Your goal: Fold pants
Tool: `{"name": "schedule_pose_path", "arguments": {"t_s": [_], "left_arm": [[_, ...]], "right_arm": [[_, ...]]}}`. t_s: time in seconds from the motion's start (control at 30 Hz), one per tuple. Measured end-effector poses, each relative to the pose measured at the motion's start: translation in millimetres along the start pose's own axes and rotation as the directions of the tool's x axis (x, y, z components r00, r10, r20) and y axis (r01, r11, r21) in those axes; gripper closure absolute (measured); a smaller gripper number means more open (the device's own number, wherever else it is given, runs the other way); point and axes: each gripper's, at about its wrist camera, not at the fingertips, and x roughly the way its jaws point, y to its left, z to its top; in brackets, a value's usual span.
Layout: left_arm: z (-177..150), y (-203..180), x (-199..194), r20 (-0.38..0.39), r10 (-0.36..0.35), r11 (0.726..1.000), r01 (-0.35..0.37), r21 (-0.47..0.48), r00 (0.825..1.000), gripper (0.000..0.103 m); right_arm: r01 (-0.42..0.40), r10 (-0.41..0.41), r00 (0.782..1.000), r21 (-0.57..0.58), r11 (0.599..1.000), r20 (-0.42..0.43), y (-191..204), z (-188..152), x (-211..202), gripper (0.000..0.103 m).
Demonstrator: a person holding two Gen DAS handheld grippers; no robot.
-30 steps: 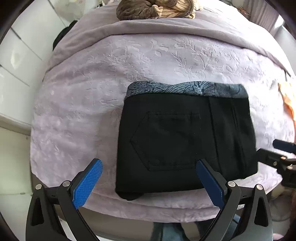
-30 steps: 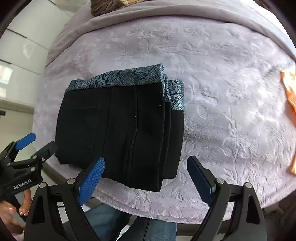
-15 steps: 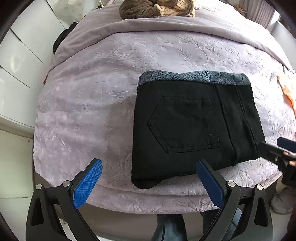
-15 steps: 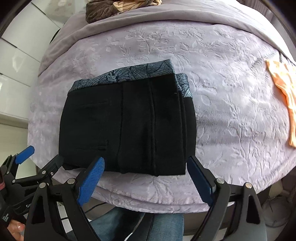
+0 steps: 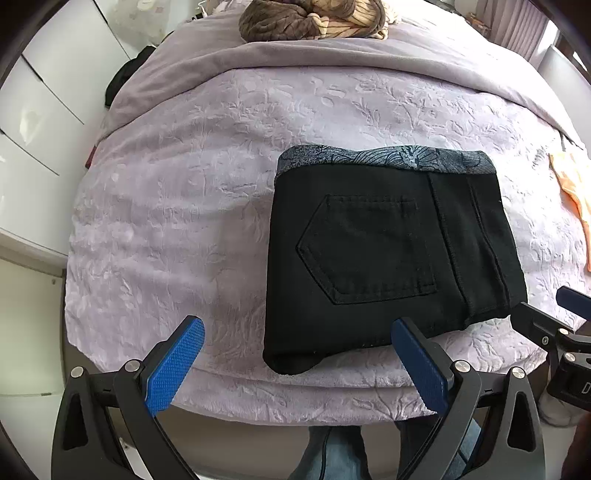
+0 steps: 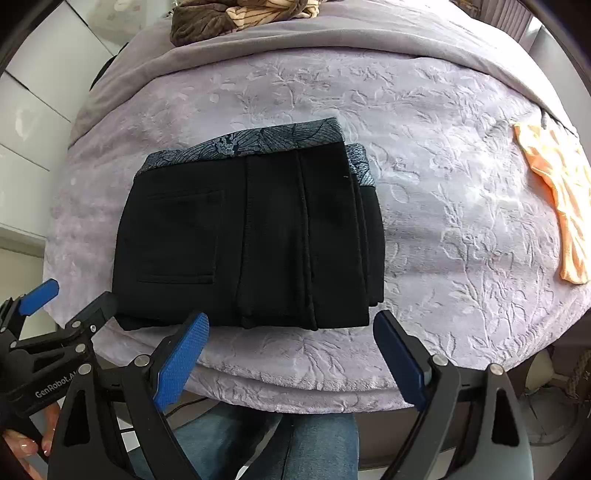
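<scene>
Two pairs of tongs hang spread wide and empty over the bed's near edge: the left tongs (image 5: 297, 363) and the right tongs (image 6: 291, 354). Just beyond them, the folded black pants (image 6: 247, 240) lie on the lilac bed (image 5: 177, 206), patterned waistband facing away. An orange cloth (image 6: 557, 206) lies by the right edge; a brown bundle (image 5: 310, 18), perhaps a blanket, sits farthest away.
</scene>
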Motion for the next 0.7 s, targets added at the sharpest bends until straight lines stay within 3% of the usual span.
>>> {"name": "schedule_pose_path", "arguments": {"t_s": [0.7], "left_arm": [[-3.9, -2.3, -5.8, 0.012, -0.006, 1.000, 0.006, -0.008, 1.000, 0.001]], "right_arm": [[0.024, -0.024, 0.999, 0.002, 1.000, 0.027, 1.9, -7.1, -11.5, 0.010]]}}
